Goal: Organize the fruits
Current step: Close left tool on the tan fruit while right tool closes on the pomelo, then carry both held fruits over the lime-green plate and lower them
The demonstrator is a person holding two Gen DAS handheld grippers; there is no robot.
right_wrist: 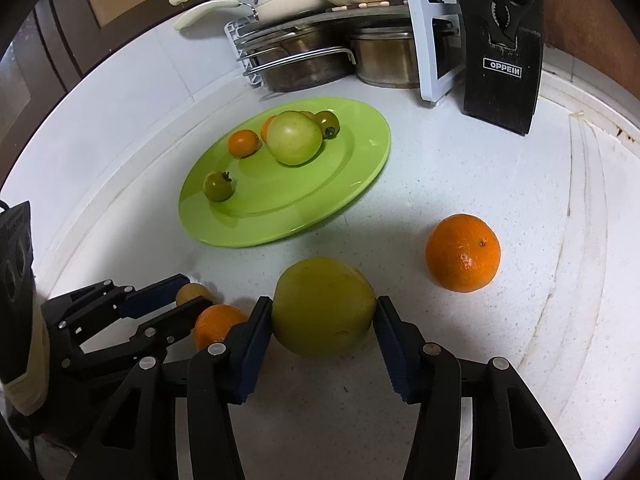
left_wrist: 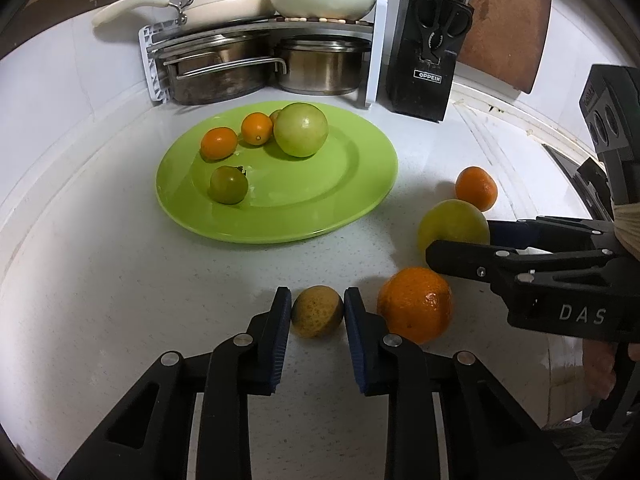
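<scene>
A green plate (left_wrist: 352, 184) (right_wrist: 360, 168) on the white counter holds a large pale green fruit (left_wrist: 301, 130) (right_wrist: 294, 138), small oranges (left_wrist: 219, 143) and small green tomatoes (left_wrist: 228, 185). My left gripper (left_wrist: 317, 312) is shut on a small speckled yellow-brown fruit (left_wrist: 316, 312) (right_wrist: 192, 293) resting on the counter. My right gripper (right_wrist: 323, 316) is shut on a large yellow-green fruit (right_wrist: 323, 306) (left_wrist: 452, 222), also on the counter. One orange (left_wrist: 416, 304) (right_wrist: 218, 325) lies between the grippers. Another orange (left_wrist: 476, 188) (right_wrist: 463, 253) lies to the right.
A pot rack (left_wrist: 260, 60) with steel pots and white pans stands behind the plate. A black knife block (left_wrist: 428, 60) (right_wrist: 504, 52) stands at the back right, next to a wooden board (left_wrist: 508, 20). The counter's ridged edge (right_wrist: 592, 208) runs along the right.
</scene>
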